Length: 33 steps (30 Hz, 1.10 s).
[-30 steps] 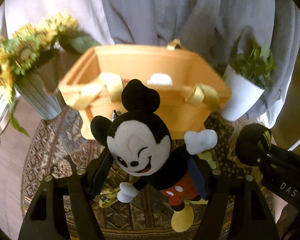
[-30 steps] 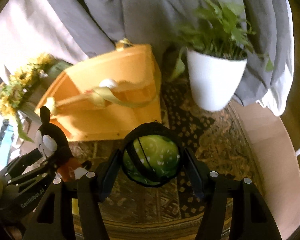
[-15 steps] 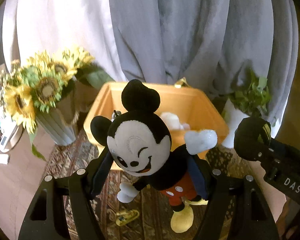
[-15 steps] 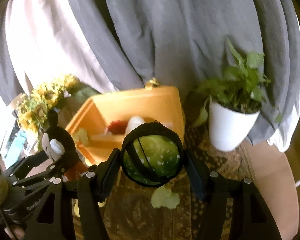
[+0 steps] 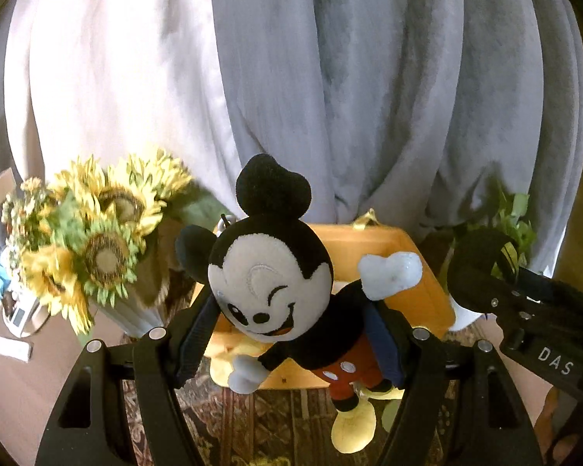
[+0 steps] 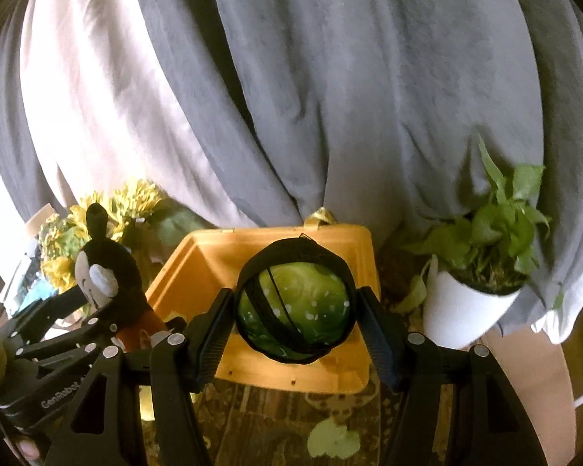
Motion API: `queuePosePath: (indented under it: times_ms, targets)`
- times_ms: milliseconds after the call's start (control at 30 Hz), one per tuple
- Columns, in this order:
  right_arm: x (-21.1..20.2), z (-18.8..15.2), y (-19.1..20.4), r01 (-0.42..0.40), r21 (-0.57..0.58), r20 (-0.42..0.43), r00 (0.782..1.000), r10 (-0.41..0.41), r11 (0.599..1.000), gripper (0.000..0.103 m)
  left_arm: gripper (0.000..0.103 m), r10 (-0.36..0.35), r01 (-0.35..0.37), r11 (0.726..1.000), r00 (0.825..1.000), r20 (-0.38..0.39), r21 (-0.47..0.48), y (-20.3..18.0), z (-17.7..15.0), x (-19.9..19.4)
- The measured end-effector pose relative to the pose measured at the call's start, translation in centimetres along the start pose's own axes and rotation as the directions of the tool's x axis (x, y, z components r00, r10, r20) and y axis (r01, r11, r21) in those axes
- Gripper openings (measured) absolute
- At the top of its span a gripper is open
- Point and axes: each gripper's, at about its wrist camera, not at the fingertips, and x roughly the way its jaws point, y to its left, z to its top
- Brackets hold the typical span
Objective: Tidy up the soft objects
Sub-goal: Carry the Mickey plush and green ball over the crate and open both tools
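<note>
My left gripper (image 5: 291,334) is shut on a Mickey Mouse plush (image 5: 276,291) and holds it in the air in front of the orange storage box (image 5: 419,295). It also shows in the right wrist view (image 6: 101,283). My right gripper (image 6: 295,318) is shut on a green spotted soft ball with black bands (image 6: 295,305), held up before the same orange box (image 6: 198,268). The box is open at the top. A pale green soft piece (image 6: 332,440) lies on the rug below the ball.
A white vase of sunflowers (image 5: 97,244) stands left of the box. A potted green plant in a white pot (image 6: 470,310) stands to its right. Grey and white curtains (image 5: 330,77) hang behind. A patterned rug (image 5: 252,419) covers the floor.
Both grippers have risen and tilted up with their toys, so the box now sits lower in view and more curtain shows. Both grips are unchanged.
</note>
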Motion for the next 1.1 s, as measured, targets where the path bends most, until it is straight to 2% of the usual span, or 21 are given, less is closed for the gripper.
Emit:
queuePosePath:
  times_ms: [300, 700, 900, 1000, 1100]
  targets:
    - [2.5, 2.5, 0.0, 0.001, -0.015, 0.0, 1.0, -0.001, 1.0, 0.064, 0.072, 0.018, -0.019, 1.0, 1.0, 0.015, 0.025, 0.1, 2.7, 2.4]
    - [8.8, 4.7, -0.7, -0.008, -0.027, -0.109, 0.994, 0.005, 1.0, 0.064, 0.072, 0.029, -0.028, 0.999, 0.998, -0.049, 0.016, 0.9, 5.1, 8.8]
    - [12.8, 5.1, -1.3, -0.027, -0.02, -0.192, 0.981, 0.022, 0.999, 0.064, 0.072, -0.004, -0.001, 0.999, 0.988, -0.153, -0.036, 1.4, 5.2, 13.0]
    - [14.4, 4.7, -1.7, -0.023, -0.023, -0.233, 0.972, 0.017, 0.999, 0.064, 0.072, -0.025, 0.018, 0.999, 0.973, -0.229, -0.032, 1.4, 4.6, 15.2]
    - [15.9, 4.3, -1.9, -0.018, -0.043, -0.271, 0.962, 0.005, 0.999, 0.064, 0.072, -0.01, 0.01, 1.0, 0.955, -0.297, -0.003, 1.3, 3.9, 17.0]
